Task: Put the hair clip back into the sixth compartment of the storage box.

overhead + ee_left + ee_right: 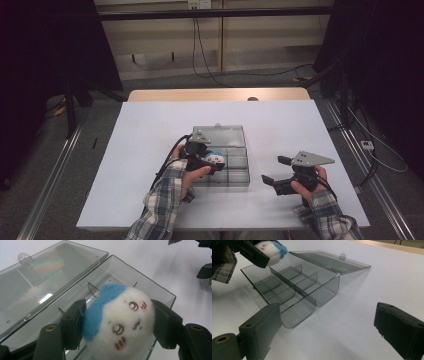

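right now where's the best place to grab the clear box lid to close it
Take the small tab on the lid's free far edge. The lid lies open, flat behind the compartment box, so the open right claw should come from the far side and pinch the tab from above.

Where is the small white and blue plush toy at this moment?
The white and blue plush toy is held in the left gripper, above the open clear plastic compartment box, left of table centre.
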Motion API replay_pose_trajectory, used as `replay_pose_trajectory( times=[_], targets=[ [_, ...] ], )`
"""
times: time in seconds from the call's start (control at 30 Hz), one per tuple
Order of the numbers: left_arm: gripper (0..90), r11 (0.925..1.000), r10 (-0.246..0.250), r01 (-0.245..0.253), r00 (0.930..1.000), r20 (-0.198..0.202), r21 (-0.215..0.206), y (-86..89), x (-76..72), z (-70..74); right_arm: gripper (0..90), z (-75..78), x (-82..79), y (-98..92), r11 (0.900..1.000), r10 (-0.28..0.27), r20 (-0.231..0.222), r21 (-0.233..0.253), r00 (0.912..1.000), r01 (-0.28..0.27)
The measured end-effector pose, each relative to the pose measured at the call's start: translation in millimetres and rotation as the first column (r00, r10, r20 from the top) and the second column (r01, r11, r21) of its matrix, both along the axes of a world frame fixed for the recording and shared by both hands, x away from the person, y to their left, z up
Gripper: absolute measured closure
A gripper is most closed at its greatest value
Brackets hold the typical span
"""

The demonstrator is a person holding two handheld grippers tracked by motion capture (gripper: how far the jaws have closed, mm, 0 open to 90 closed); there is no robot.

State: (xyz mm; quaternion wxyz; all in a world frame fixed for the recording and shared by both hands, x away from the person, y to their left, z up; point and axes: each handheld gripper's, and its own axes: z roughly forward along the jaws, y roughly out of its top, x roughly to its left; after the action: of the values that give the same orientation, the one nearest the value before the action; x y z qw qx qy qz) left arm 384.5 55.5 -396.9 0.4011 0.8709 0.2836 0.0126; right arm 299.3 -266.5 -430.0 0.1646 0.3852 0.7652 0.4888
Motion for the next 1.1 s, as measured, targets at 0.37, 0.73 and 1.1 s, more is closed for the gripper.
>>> replay_pose_trajectory(
  times=[0.37,0.73,1.1],
  targets=[
    [34.6,0.9999,-0.012,0.012,0.9999,-0.003,0.001,-8.4,-0.8,-2.4,6.9,0.3,-0.1,-0.2,1.0,-0.001,0.002,0.001,1.0,0.001],
    [34.6,0.9996,-0.027,0.027,0.9996,-0.006,0.006,-14.7,-0.3,-4.8,6.9,0.7,-0.2,-0.9,1.0,-0.004,0.002,0.004,1.0,0.004],
    [34.5,0.9995,-0.03,0.03,0.9995,-0.006,0.001,-18.4,-0.4,-5.4,6.9,0.8,-0.4,-0.9,1.0,-0.004,0.003,0.004,1.0,0.004]
  ],
)
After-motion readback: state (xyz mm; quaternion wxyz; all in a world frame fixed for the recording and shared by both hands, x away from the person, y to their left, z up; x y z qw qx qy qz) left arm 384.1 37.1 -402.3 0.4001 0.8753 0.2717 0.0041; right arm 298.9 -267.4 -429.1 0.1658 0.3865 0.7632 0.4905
